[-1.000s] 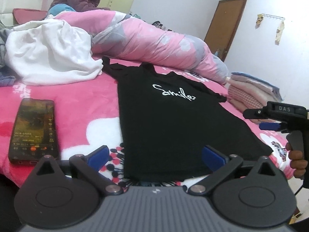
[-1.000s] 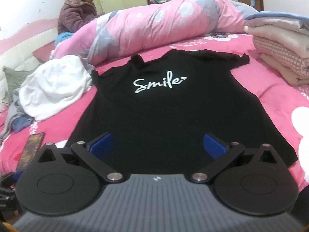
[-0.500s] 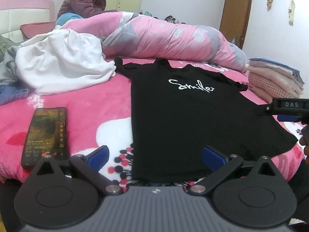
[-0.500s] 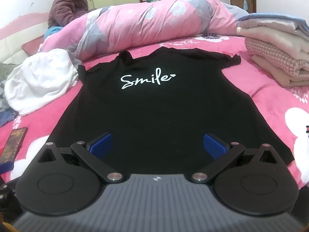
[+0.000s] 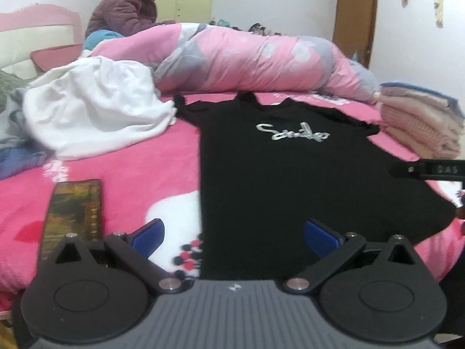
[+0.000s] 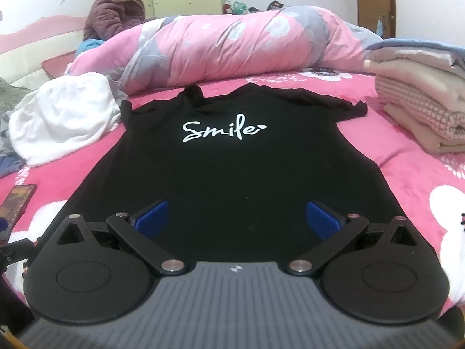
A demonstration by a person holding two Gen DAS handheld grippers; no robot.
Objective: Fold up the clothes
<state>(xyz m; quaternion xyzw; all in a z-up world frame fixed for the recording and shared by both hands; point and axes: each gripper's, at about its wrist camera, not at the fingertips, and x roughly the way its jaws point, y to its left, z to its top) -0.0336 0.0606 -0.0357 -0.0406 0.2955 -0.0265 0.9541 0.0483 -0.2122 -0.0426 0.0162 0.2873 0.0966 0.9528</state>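
My right hand-held gripper (image 6: 236, 218) is spread wide and holds nothing, poised low at the near edge of the bed, with the hem of the black T-shirt (image 6: 232, 168) just ahead of its blue pads (image 6: 152, 213). The shirt's long axis runs straight away from me, hem nearest, collar toward the far side, "Smile" print facing up and readable. My left hand-held gripper (image 5: 234, 232) is equally wide and empty; it straddles the shirt's left side edge, so one pad (image 5: 146, 232) sits over bare pink bedspread (image 5: 130, 168) and the other over black cloth. I judge the right one better centred on the hem and the left better placed for the left hem corner. The left view is motion-blurred, so I cannot tell whether either is touching the fabric.

The shirt lies flat and mostly smooth, sleeves spread near the far end. A phone (image 5: 74, 212) lies on the bedspread just left of my left gripper, near enough to snag. Further out: a crumpled white garment (image 6: 64, 113) by the left sleeve, a stack of folded clothes (image 6: 421, 107) toward the bed's right edge, a rolled pink quilt (image 6: 232, 46) across the far side, and a person in a purple jacket (image 6: 116, 14) sitting beyond it. A brown door (image 5: 356, 14) stands in the far wall.
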